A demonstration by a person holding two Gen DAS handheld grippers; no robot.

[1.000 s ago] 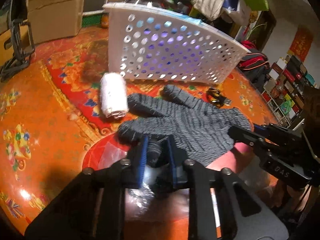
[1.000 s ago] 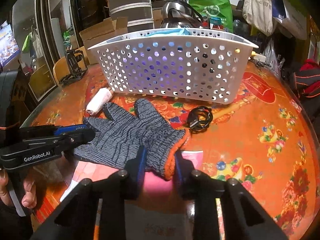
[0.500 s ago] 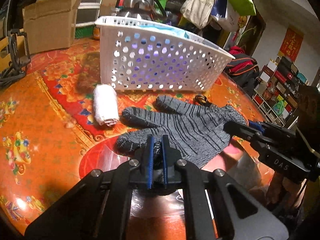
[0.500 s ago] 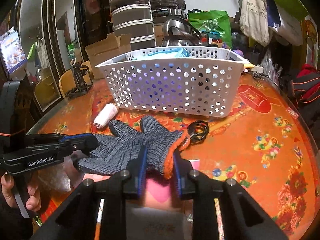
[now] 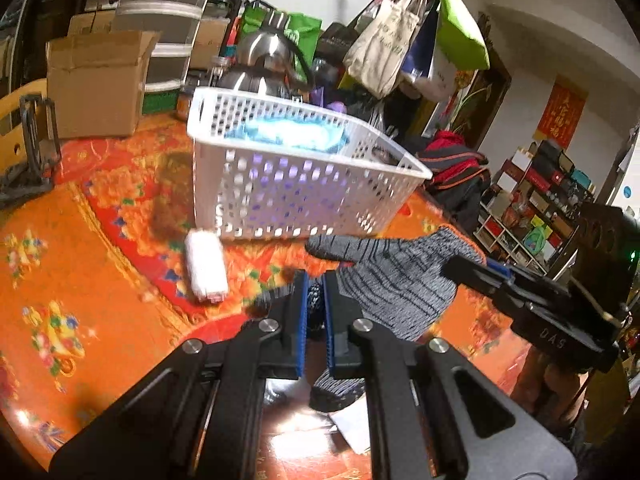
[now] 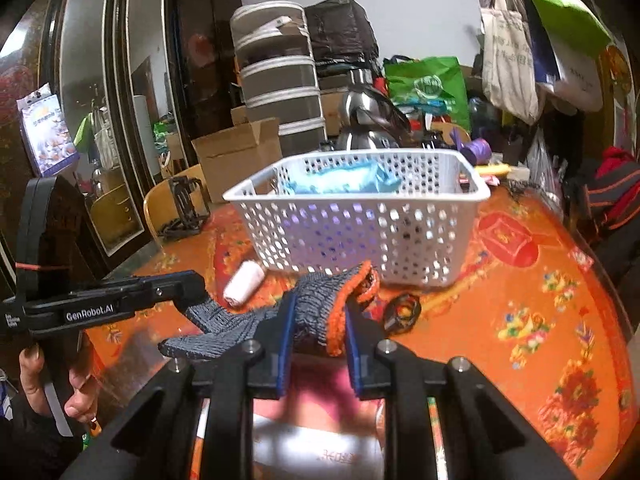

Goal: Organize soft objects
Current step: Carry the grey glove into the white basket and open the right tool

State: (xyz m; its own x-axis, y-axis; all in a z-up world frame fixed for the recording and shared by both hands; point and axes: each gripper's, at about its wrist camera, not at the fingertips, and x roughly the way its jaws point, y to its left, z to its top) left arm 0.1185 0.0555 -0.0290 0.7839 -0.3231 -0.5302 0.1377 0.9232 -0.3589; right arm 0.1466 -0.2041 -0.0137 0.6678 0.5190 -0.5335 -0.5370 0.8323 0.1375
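One glove (image 6: 320, 312) lifted off tabletop (image 6: 520, 300), gripped by both closed hand-held grippers, left (image 5: 315, 300), right (image 6: 318, 316), one basket (image 6: 360, 232) far, one white roll (image 6: 244, 284) left.

The glove (image 6: 320, 316) hangs between both grippers — before the basket (image 6: 360, 236). A cloth roll (image 6: 243, 283) lies left of it on the table (image 6: 520, 320) — a cable (image 6: 402, 309) right.

left hand-held gripper (image 5: 314, 300): black, blue pads, silver screws | "GenRobot.AI" lettering

A cardboard box (image 5: 96, 80) stands behind a steel kettle (image 6: 366, 124); tote bags (image 5: 384, 52) hang above.
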